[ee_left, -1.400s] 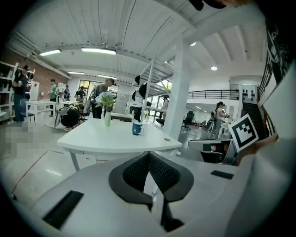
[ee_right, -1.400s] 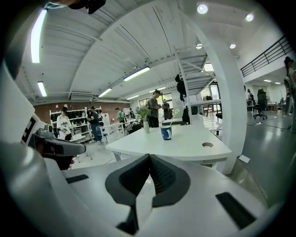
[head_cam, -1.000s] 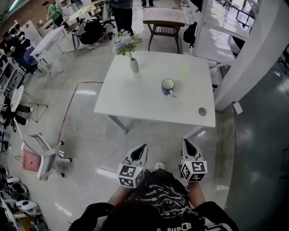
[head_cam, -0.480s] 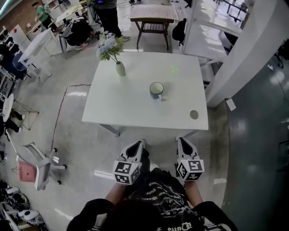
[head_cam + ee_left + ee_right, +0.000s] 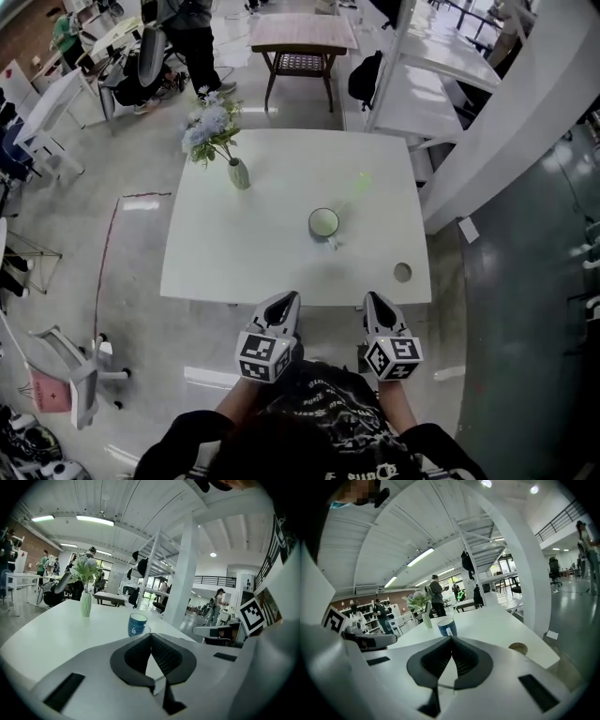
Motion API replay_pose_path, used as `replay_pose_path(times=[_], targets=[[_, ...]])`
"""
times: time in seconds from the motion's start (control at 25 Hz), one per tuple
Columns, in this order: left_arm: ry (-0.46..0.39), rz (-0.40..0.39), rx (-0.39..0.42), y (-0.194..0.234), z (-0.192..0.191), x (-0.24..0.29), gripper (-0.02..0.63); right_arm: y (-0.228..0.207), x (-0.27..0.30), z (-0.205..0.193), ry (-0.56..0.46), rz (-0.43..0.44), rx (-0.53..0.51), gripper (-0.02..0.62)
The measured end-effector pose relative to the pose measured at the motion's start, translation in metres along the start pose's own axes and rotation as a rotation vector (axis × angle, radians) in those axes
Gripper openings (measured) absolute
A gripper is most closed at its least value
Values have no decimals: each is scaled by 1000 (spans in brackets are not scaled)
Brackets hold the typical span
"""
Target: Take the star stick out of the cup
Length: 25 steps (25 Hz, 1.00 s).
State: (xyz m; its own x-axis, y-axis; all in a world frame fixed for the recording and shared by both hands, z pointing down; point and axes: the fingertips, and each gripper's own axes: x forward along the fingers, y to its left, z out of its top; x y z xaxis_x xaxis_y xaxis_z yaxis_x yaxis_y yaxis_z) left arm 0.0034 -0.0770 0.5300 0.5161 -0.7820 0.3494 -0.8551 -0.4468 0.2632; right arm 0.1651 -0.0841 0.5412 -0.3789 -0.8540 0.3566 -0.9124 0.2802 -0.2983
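Bearing cup (image 5: 323, 223) and vase (image 5: 239, 174): white table (image 5: 234, 253) | floor (image 5: 150, 328): glossy grey

One cup (image 5: 323, 223), one star stick (image 5: 461, 595), one vase (image 5: 239, 174), one table (image 5: 234, 258)

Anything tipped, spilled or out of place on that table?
Nothing stands out. The cup stands upright on the table with the star stick leaning out of it, the flower vase is upright at the far left, and a small round disc lies flat near the right front corner. No spill shows.
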Motion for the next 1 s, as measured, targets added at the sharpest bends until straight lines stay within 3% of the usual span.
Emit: replay_pose_path(times=[0.36,0.64,0.84,1.0], targets=[[16,-64,10,84,40,56,20,9,89,30,-23,-60,46,8],[34,-113,50,111,52,72,20,18,117,38,-79,-85,98,9],[28,-102,52,121,58,74,20,13,125,50,-116,-99,130,9],[24,-85,41,125,59,78,20,9,133,56,-114,-70,140,100]])
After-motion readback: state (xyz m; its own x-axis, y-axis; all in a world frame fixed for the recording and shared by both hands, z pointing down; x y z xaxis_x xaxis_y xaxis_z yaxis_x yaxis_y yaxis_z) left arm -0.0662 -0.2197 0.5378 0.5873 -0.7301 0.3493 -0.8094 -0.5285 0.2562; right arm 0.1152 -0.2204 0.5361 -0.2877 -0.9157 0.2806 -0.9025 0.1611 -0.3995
